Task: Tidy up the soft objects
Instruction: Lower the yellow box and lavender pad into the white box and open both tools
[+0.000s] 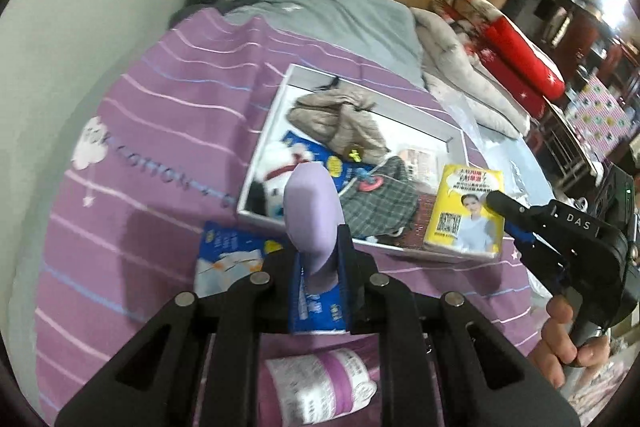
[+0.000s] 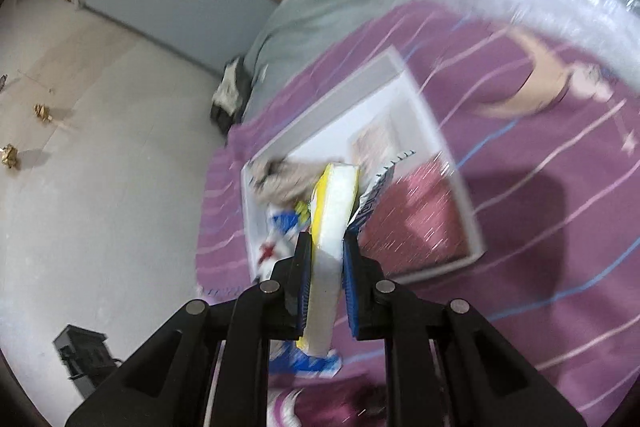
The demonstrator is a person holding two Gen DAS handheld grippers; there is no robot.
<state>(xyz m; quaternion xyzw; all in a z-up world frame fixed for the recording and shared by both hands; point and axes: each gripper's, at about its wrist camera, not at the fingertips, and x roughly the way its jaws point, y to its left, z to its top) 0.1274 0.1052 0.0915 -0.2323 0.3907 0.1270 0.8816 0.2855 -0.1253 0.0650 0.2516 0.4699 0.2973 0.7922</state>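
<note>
**Both grippers loaded over the white box**

We see the shallow white rectangular box [image 1: 276,115] lying on the purple striped bedsheet [image 1: 168,99], with open sheet on its near and left sides and a grey quilt [image 1: 340,7] beyond its far edge. The box already holds a beige padded garment [image 1: 340,123], a plaid cloth [image 1: 376,203] and a white plush toy [image 1: 276,167].

Our left gripper [image 1: 318,267] is clamped on a soft lilac rounded object [image 1: 310,215], held above the box's near rim. Our right gripper [image 2: 326,271] pinches a yellow tissue pack [image 2: 334,203] by its edge, at the box's near right corner. A blue-and-white packet [image 1: 228,255] lies on the sheet just outside the box.
</note>
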